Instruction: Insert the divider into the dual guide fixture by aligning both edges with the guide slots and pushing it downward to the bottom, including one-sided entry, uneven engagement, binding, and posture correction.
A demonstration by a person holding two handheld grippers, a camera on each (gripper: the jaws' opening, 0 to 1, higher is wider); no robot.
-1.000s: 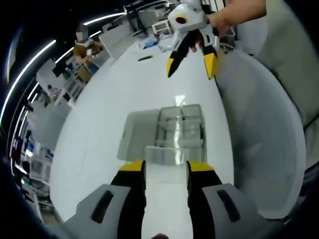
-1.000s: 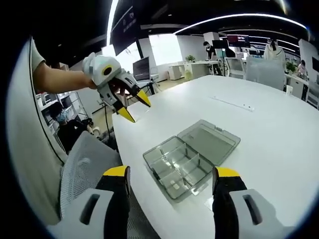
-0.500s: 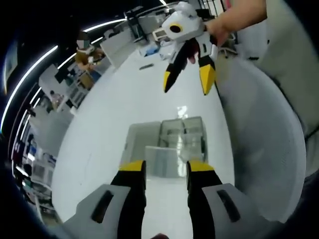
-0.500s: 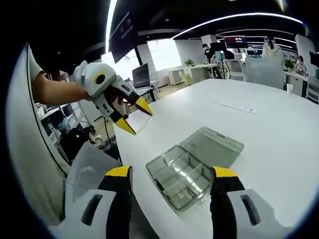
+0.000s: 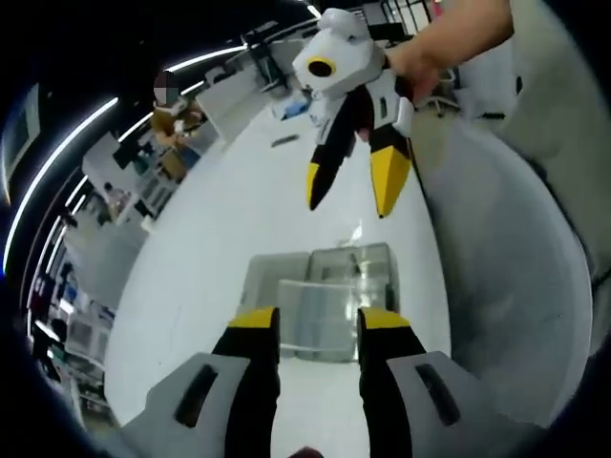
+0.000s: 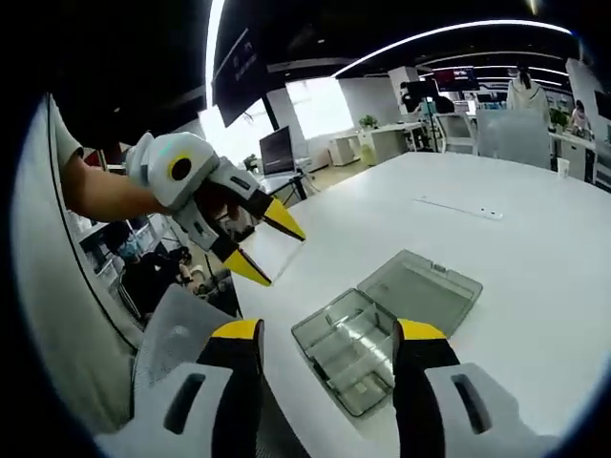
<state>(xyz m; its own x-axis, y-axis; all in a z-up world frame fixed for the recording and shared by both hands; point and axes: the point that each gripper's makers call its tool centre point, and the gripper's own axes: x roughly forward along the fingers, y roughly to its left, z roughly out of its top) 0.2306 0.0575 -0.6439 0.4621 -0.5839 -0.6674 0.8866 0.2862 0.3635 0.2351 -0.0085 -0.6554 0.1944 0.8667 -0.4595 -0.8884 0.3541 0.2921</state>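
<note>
Gripping divider (image 5: 318,313) in left tongs (image 5: 316,320) above fixture (image 5: 363,277)

Left gripper (image 5: 318,324): jaws closed on the clear divider (image 5: 320,307), held above the compartment box (image 5: 325,296); in the right gripper view it sits up-left of the box (image 6: 387,329), a bare forearm (image 6: 105,196) behind it. Right gripper (image 6: 329,339): jaws parted, nothing between them; in the left gripper view it hangs above the box's far side (image 5: 353,181), tips pointing down, a hand (image 5: 406,67) gripping it.
</note>
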